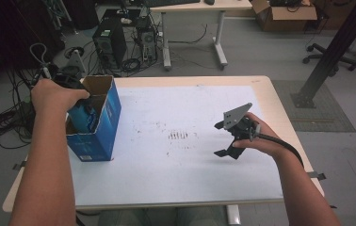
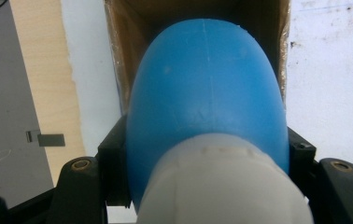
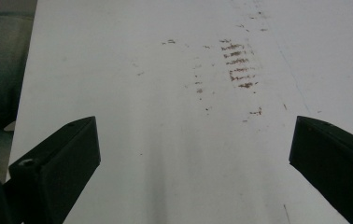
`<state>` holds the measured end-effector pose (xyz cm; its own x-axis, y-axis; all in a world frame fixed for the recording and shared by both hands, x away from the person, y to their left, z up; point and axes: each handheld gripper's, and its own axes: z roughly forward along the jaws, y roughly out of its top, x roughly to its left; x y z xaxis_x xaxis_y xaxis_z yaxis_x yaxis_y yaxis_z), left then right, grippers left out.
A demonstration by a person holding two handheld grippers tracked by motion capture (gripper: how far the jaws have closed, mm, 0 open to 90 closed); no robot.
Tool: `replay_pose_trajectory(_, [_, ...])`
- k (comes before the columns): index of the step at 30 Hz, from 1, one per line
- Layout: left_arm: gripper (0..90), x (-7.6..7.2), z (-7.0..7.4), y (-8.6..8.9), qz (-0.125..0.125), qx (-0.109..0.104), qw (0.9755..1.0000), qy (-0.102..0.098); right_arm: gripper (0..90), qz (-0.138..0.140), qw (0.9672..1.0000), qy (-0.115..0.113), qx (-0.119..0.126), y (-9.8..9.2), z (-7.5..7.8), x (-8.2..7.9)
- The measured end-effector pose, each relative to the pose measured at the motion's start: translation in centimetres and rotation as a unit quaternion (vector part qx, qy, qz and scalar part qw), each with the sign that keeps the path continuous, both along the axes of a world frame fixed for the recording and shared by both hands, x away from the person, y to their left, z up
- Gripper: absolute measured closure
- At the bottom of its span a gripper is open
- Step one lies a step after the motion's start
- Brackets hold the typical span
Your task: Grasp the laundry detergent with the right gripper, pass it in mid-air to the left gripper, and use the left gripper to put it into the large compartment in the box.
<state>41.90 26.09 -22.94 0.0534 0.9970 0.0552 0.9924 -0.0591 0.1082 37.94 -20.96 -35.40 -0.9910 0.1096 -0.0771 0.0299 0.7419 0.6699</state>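
An open blue cardboard box (image 1: pixel 103 125) stands upright on the left part of the white sheet (image 1: pixel 176 165). My left gripper (image 2: pixel 207 144) reaches down into its open top, shut on a rounded blue object with a white end (image 2: pixel 207 88). In the high view a hand covers most of that gripper, and the blue object (image 1: pixel 85 117) shows inside the box. The box's brown inner wall (image 2: pixel 118 56) surrounds the object. My right gripper (image 1: pixel 220 139) hovers over the right part of the sheet, open with nothing between its jaws (image 3: pixel 193 149).
Brown smudges (image 1: pixel 180 135) mark the middle of the sheet. The wooden table edge (image 1: pixel 279 122) runs along the right. On the floor behind are a computer tower (image 1: pixel 110 44), cables (image 1: pixel 6 122), a desk leg (image 1: pixel 219 42) and a black post (image 1: pixel 329 61).
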Motion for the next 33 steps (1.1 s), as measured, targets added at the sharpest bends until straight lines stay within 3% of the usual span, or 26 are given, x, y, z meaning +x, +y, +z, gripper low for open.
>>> replay_pose_trajectory(33, [37.9,0.1,-4.5,-0.1,-0.001,0.005,0.9999,0.016,2.0,0.002,1.0000,0.004,0.000,0.0,-0.6,0.0])
